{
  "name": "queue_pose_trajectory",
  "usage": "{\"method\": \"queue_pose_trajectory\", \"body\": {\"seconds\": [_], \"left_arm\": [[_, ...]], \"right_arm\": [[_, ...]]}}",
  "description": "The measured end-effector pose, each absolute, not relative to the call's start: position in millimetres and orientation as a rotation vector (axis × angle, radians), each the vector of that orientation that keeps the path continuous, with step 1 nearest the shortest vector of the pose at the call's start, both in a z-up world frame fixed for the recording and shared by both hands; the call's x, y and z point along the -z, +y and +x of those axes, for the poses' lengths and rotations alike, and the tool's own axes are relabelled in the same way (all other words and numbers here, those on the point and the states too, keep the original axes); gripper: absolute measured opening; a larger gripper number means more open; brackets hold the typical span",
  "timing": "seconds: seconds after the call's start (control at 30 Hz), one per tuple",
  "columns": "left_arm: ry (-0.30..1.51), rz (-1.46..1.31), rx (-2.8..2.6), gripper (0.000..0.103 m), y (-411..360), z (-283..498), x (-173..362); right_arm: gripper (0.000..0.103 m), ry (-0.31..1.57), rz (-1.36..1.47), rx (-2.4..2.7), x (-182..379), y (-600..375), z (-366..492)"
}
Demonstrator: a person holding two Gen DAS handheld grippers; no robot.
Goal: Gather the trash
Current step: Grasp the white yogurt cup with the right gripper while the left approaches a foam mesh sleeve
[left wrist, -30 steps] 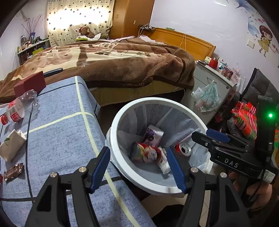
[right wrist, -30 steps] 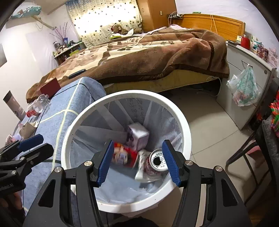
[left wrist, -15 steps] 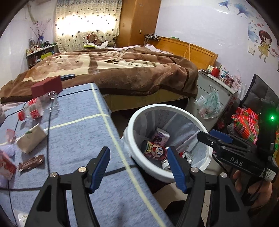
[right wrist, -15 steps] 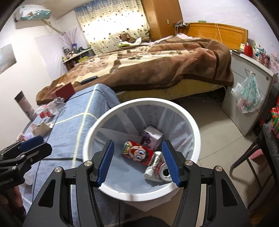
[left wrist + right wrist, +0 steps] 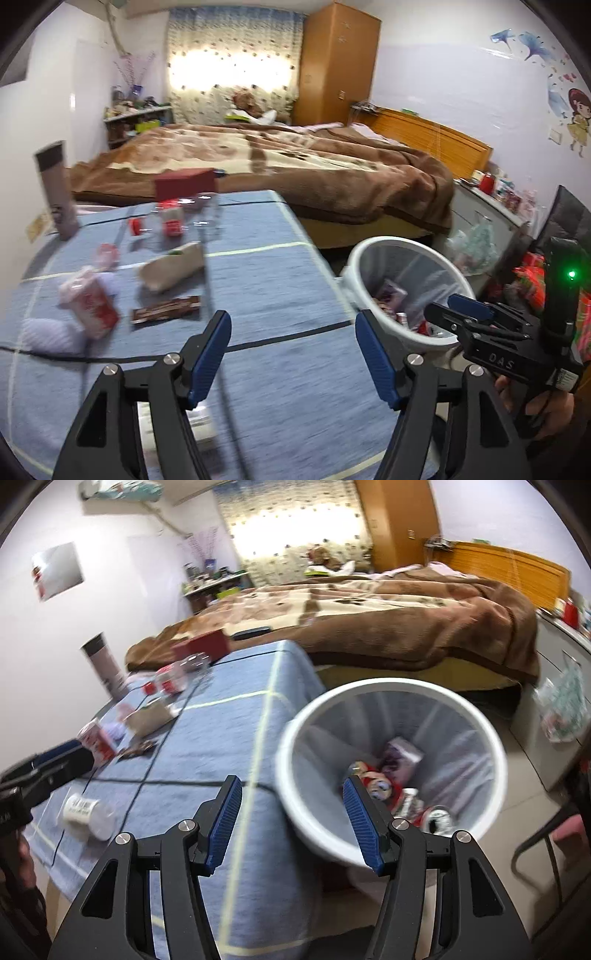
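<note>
A white trash bin [image 5: 491,738] [image 5: 354,258] with a liner stands beside the blue-cloth table [image 5: 273,280] [image 5: 207,746] and holds cans and cartons. Trash lies on the table: a red-white carton [image 5: 90,304], a brown wrapper [image 5: 166,309], a beige pouch [image 5: 171,266], a plastic bottle [image 5: 177,218], a white cup [image 5: 86,812]. My left gripper [image 5: 291,354] is open and empty above the table. My right gripper [image 5: 291,819] is open and empty, over the table's edge next to the bin.
A red box [image 5: 184,182] and a tall tumbler [image 5: 57,192] stand at the table's far side. A bed with a brown blanket [image 5: 314,166] lies behind. A grey cabinet with a hanging bag [image 5: 565,705] is at the right. A black cable [image 5: 110,356] crosses the table.
Both grippers have swung left and back from above the bin toward the table. More of the table's trash has come into view. Both stay open.
</note>
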State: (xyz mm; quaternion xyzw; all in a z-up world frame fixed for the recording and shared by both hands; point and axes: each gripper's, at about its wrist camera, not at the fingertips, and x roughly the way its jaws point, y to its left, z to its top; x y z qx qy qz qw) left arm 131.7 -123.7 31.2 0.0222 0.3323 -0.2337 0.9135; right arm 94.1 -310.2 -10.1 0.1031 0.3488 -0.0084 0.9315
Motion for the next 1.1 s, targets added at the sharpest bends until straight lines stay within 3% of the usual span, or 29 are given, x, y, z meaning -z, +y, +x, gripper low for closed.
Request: {"method": "queue_pose_trajectory", "body": {"seconds": [0.63,1.1], "left_arm": [[0.719,-0.072,0.250,0.075,27.9,119.8,-7.3],[0.796,-0.150,0.172,0.076,83.6,159.7,18.7]], "right_arm": [[0.059,0.703,0.044,-0.405,14.7,-178.0,99.6],[0.059,0.673,-0.168,-0.603,18.0,-121.2,102.8]]}}
